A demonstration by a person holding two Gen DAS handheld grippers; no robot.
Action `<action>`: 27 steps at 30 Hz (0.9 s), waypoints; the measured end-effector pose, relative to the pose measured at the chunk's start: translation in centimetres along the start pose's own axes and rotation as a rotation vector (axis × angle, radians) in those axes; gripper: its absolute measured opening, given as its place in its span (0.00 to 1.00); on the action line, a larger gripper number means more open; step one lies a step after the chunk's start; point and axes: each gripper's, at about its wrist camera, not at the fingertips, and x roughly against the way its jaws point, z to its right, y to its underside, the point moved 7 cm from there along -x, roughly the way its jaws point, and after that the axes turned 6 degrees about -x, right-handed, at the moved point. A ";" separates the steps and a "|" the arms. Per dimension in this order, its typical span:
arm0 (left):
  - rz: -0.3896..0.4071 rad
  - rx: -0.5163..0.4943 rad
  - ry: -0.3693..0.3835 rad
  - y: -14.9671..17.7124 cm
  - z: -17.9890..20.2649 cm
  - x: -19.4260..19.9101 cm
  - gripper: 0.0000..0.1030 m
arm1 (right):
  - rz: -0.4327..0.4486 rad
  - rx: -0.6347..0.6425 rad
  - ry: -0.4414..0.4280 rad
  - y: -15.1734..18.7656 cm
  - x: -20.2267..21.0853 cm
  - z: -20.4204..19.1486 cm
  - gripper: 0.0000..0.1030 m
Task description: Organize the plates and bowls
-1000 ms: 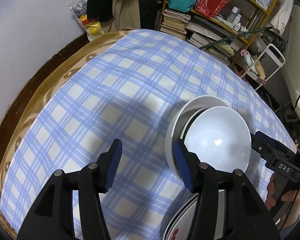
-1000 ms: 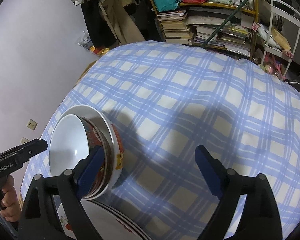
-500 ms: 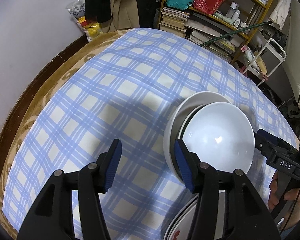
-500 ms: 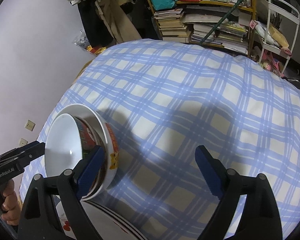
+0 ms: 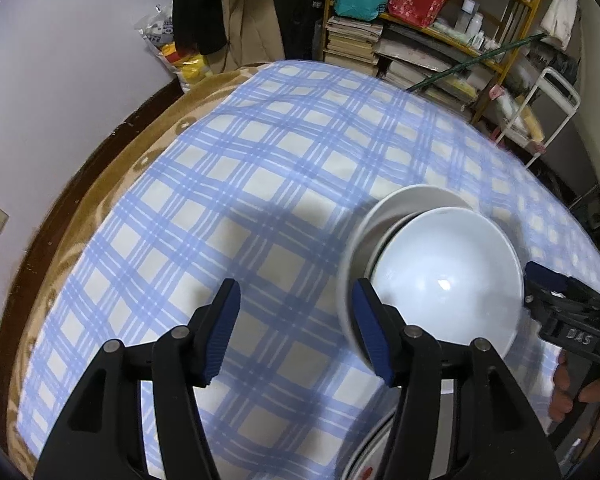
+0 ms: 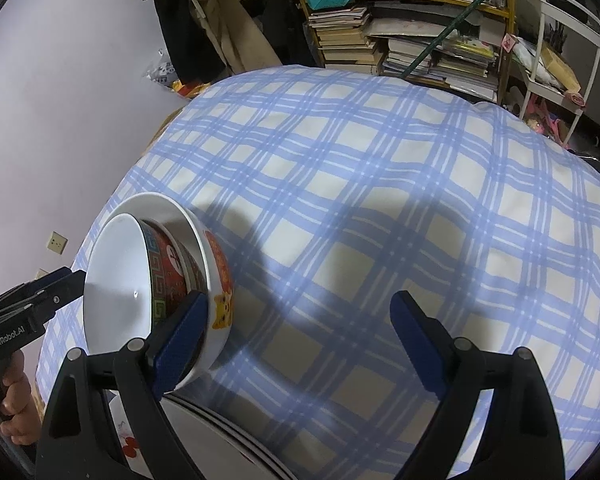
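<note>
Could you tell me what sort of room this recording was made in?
Probably a cluttered room in a home, used for storage: a table under a blue checked cloth, a shelf stacked with books and bags, and coats hanging by the wall.

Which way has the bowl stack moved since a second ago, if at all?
Yes. Right wrist view: the bowl stack drifted slightly up-left, closer to the wall socket.

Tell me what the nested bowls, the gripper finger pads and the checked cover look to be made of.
Nested bowls: likely glazed ceramic, possibly melamine; glossy white inside with a sharp light glint, printed red pattern and cat outside.
Finger pads: blue, matte, finely ribbed, probably rubber or soft plastic, on black plastic-looking fingers.
Checked cover: woven fabric, matte, with soft folds and draping edges.
</note>
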 end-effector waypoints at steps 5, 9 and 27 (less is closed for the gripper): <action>-0.012 0.021 0.003 -0.1 -0.1 -0.9 0.55 | -0.015 -0.023 -0.007 0.2 -0.3 0.2 0.94; -0.008 0.015 -0.009 -0.1 -0.1 -1.0 0.55 | -0.031 -0.045 -0.019 0.2 -0.4 0.5 0.94; -0.031 -0.046 -0.046 -0.4 1.0 -0.8 0.41 | -0.062 -0.044 -0.041 0.3 -0.5 -0.2 0.73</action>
